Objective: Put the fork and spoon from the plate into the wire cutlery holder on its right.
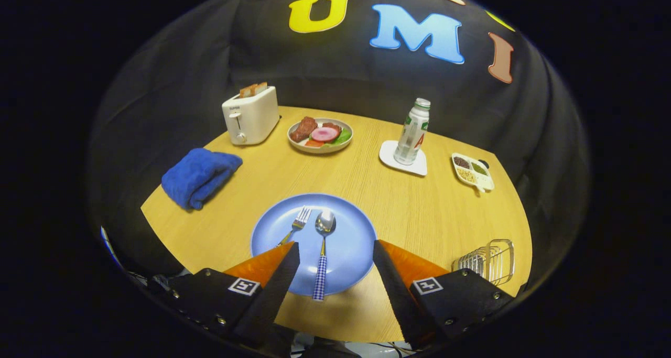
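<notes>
Gripper (335, 245) spread wide, holding nothing; spoon (323, 250) lies right between the fingers, handle toward them, fork (296, 225) just left.

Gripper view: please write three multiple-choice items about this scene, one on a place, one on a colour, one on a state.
1. Where does the spoon lie?
A. in the wire cutlery holder
B. on the blue plate
C. on the folded towel

2. What colour is that towel?
A. blue
B. red
C. white

3. How do the fingers of the gripper stand?
A. shut on the fork
B. shut on the spoon
C. open, holding nothing

Key: 1 B, the spoon rests beside the fork on the plate. 2 A, the cloth is plainly blue. 3 C, the fingers stand wide apart, the spoon's handle lying free between them.
</notes>
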Tool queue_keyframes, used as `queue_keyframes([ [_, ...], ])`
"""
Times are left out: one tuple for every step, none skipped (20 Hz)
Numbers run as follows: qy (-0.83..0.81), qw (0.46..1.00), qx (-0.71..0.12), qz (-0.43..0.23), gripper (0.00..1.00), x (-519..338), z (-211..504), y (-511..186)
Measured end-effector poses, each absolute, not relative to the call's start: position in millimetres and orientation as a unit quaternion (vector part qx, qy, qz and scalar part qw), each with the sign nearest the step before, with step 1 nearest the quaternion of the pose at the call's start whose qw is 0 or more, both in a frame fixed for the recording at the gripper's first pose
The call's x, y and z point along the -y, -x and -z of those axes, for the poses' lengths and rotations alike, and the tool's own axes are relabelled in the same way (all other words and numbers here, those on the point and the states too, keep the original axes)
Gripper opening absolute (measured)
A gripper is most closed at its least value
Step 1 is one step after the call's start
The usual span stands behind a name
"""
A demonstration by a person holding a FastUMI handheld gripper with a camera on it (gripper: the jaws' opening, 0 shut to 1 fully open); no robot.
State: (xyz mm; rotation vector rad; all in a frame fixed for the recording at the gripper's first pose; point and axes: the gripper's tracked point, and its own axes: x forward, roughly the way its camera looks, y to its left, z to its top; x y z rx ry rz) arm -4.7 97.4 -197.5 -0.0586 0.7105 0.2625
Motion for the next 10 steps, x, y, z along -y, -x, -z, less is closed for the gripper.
queue_keyframes([
  [0.036, 0.923, -0.360, -0.134, 0.90, -100.4, 204.3, 4.4],
  [0.043, 0.916, -0.374, -0.139, 0.86, -102.1, 212.0, 7.2],
  [0.044, 0.911, -0.384, -0.145, 0.74, -104.4, 218.6, 8.3],
  [0.043, 0.907, -0.394, -0.145, 0.71, -105.5, 225.1, 7.5],
  [0.044, 0.903, -0.402, -0.146, 0.67, -105.7, 230.2, 7.2],
  [0.044, 0.899, -0.410, -0.147, 0.63, -105.9, 234.8, 7.8],
  [0.045, 0.895, -0.418, -0.149, 0.62, -107.3, 238.2, 7.9],
  [0.047, 0.891, -0.425, -0.152, 0.62, -109.2, 243.4, 8.4],
  [0.049, 0.887, -0.432, -0.158, 0.62, -112.5, 245.8, 7.7],
  [0.052, 0.882, -0.441, -0.158, 0.35, -112.9, 252.2, 7.9],
])
